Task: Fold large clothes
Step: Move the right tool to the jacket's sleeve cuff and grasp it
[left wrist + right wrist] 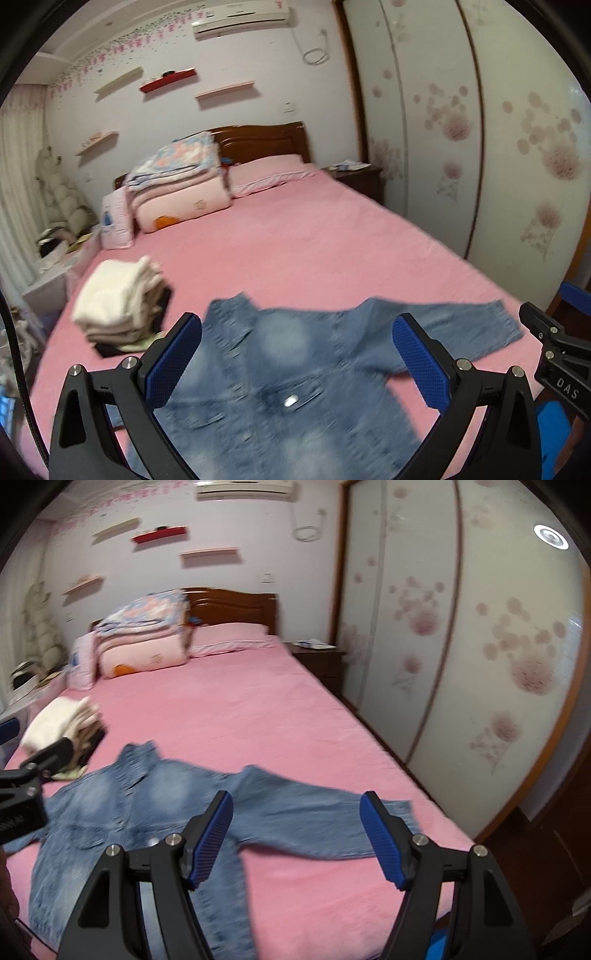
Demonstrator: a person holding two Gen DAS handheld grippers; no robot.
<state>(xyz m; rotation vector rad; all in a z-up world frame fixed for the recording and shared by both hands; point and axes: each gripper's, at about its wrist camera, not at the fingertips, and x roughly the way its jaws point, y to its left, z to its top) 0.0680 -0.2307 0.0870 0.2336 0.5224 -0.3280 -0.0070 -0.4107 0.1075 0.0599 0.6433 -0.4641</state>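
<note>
Both the left gripper (295, 354) and the right gripper (295, 834) are wide open and hold nothing, hovering above the denim jacket (288, 391). The jacket lies flat on the pink bed (295, 243) (one sleeve stretched to the right), near a pile of folded clothes (122, 302).

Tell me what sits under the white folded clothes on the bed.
Under the white folded clothes lie beige layers, then something black at the bottom, resting on the pink bed sheet. What those lower pieces are is hidden.
</note>
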